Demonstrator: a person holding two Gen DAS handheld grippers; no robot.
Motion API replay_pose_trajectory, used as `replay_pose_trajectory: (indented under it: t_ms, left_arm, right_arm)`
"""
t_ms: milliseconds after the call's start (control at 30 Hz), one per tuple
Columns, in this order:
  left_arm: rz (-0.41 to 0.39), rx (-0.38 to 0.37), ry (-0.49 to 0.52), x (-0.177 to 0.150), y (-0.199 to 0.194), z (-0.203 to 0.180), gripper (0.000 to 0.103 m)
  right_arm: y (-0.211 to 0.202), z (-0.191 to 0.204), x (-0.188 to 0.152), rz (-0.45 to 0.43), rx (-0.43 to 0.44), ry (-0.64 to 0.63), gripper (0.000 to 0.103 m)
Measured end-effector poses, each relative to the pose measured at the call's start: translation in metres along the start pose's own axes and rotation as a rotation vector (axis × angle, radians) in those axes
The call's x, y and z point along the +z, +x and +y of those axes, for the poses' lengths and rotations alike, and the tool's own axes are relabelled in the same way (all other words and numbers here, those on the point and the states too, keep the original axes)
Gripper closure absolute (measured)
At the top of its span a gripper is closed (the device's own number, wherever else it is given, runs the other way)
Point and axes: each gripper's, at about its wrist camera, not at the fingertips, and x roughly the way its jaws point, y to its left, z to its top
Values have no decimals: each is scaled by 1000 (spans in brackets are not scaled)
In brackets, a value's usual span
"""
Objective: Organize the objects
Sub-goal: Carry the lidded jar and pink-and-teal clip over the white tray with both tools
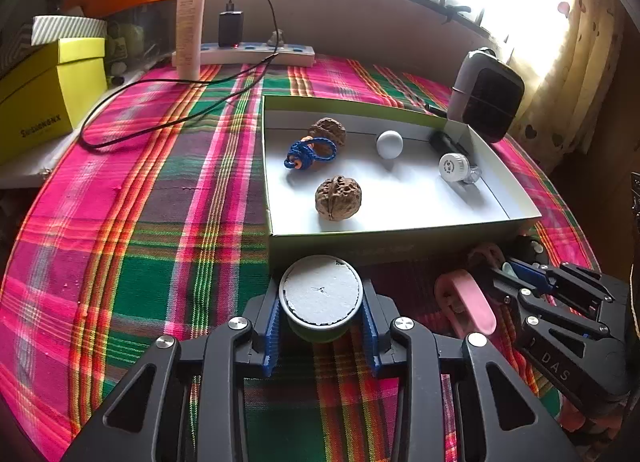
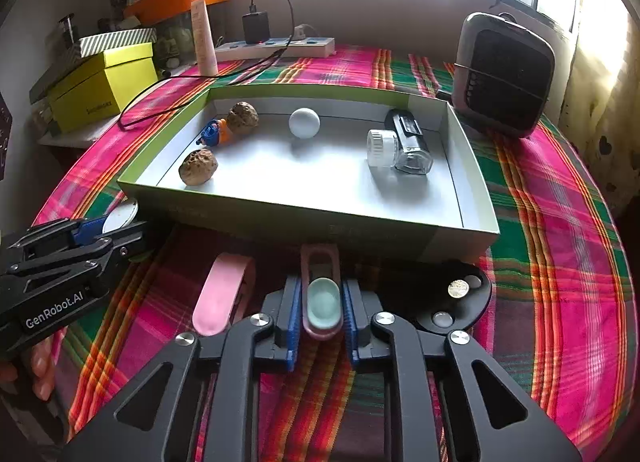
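Left claw (image 1: pixel 320 326) clenched on round tin (image 1: pixel 320 298); right claw (image 2: pixel 321 322) on pink clip (image 2: pixel 321 302), right view only.

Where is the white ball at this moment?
The white ball rests inside the open box near its far wall, between the far walnut on its left and the two small bottles on its right.

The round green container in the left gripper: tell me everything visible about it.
The round green container is a short cylinder with a green side wall and a flat, matte grey-white top marked by a small scratch near the middle. It stands upright with its top facing up, clamped between the blue ribbed pads of the left gripper. It sits just outside the near wall of the open cardboard box, above the plaid tablecloth. Whether its base touches the cloth is hidden.
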Motion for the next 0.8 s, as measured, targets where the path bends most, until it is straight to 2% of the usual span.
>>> replay_pose_trajectory:
  t_ms: [800]
  left_arm:
    - [2,4,-2,1,1,-1,73]
  right_arm:
    - [0,-2,0,-1,4,7,85]
